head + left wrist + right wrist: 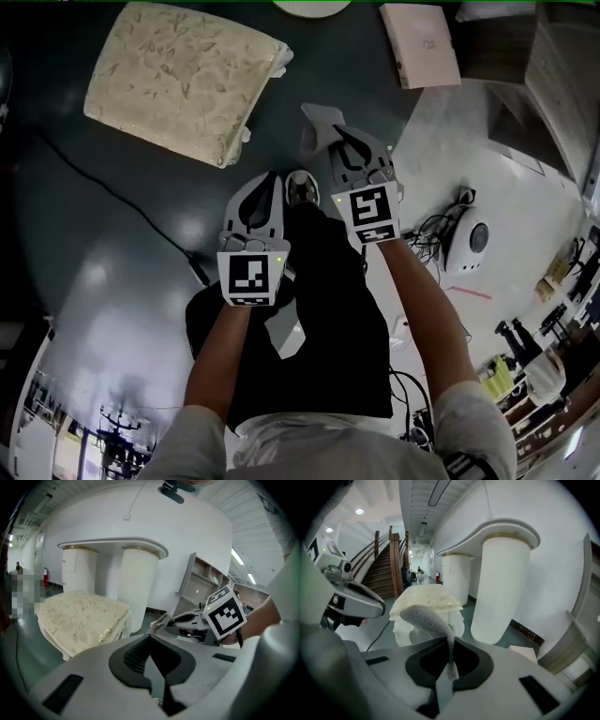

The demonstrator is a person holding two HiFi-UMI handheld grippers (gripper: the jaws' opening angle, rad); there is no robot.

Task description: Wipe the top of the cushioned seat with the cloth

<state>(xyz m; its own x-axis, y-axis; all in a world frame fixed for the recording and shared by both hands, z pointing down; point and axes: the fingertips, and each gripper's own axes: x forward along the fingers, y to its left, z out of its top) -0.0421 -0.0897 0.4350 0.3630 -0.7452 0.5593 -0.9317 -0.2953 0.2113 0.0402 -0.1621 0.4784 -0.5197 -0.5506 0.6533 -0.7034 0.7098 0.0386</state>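
The cushioned seat (183, 80) is a cream, leaf-patterned stool on the dark floor at the upper left, some way ahead of both grippers. It also shows as the seat (79, 616) in the left gripper view and the seat (427, 596) in the right gripper view. My right gripper (339, 139) is shut on a grey mesh cloth (317, 124), which droops forward from the jaws. The cloth (425, 617) hangs pinched in the right gripper (450, 645). My left gripper (265, 186) is held lower and to the left, shut with nothing in it. Its jaws meet at the left gripper (150, 637).
A pale flat box (420, 42) lies on the floor at the top right. A black cable (112, 192) crosses the dark floor on the left. A white device (469, 239) with wires sits on the right. A white fluted column (504, 583) stands beside the seat.
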